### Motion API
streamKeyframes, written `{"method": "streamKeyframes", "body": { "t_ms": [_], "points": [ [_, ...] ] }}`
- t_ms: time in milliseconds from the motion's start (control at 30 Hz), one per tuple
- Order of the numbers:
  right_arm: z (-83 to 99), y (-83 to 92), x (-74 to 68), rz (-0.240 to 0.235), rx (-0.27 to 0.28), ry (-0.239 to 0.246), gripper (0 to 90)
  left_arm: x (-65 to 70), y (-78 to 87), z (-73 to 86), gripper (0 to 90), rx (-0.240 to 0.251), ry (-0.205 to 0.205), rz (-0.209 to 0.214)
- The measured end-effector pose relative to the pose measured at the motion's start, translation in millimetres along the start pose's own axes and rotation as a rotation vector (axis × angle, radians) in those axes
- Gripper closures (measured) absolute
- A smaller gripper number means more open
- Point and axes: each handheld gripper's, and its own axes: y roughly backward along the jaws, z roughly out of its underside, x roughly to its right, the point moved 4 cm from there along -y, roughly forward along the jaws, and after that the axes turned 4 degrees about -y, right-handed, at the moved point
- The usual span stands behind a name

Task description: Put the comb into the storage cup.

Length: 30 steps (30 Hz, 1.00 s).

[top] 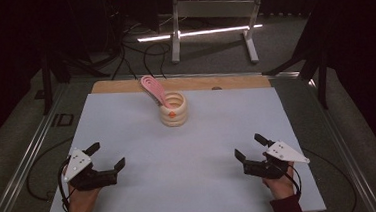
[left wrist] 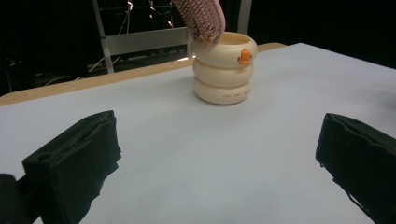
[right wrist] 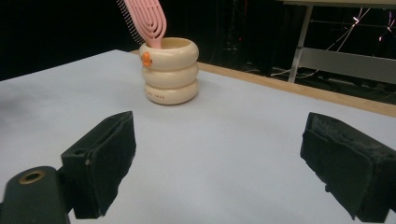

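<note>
A cream ringed cup point(top: 173, 110) with a small orange mark on its front stands upright on the white table top point(top: 128, 140), toward the back middle. A pink hairbrush point(top: 155, 90) stands in it, leaning back and to the left. My left gripper point(top: 107, 155) rests open near the front left with nothing between its fingers. My right gripper point(top: 249, 148) rests open near the front right, also holding nothing. Both point toward the cup point(left wrist: 224, 70) point(right wrist: 169, 71), well short of it. The brush point(left wrist: 201, 18) point(right wrist: 145, 21) rises above the cup's rim in both gripper views.
A wooden strip point(top: 234, 81) runs along the table's far edge. Beyond it a white metal frame point(top: 212, 14) stands on the dark floor among cables. Metal rails point(top: 24, 162) flank the table on both sides.
</note>
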Motion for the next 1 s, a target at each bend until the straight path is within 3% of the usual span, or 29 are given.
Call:
{"method": "streamKeyframes", "body": {
  "t_ms": [233,467,567,733,1000],
  "points": [
    [3.4,2.8,2.0,-0.007,0.004,-0.012,10.0,-0.6,7.6,8.6,0.3,-0.015,-0.013,-0.027],
    [3.4,4.9,3.9,0.001,0.016,-0.026,9.6,-0.9,16.3,12.3,0.3,0.0,-0.013,-0.049],
    [4.6,5.5,4.4,0.01,0.019,-0.026,9.2,-1.4,18.8,12.9,0.3,0.017,-0.005,-0.05],
    [5.6,5.9,2.7,0.017,0.021,-0.021,9.0,0.1,18.7,18.4,0.3,-0.002,-0.01,-0.033],
    [8.4,6.8,2.2,0.013,0.013,-0.017,9.0,0.2,17.8,22.2,0.2,-0.012,0.0,-0.052]
  ]
}}
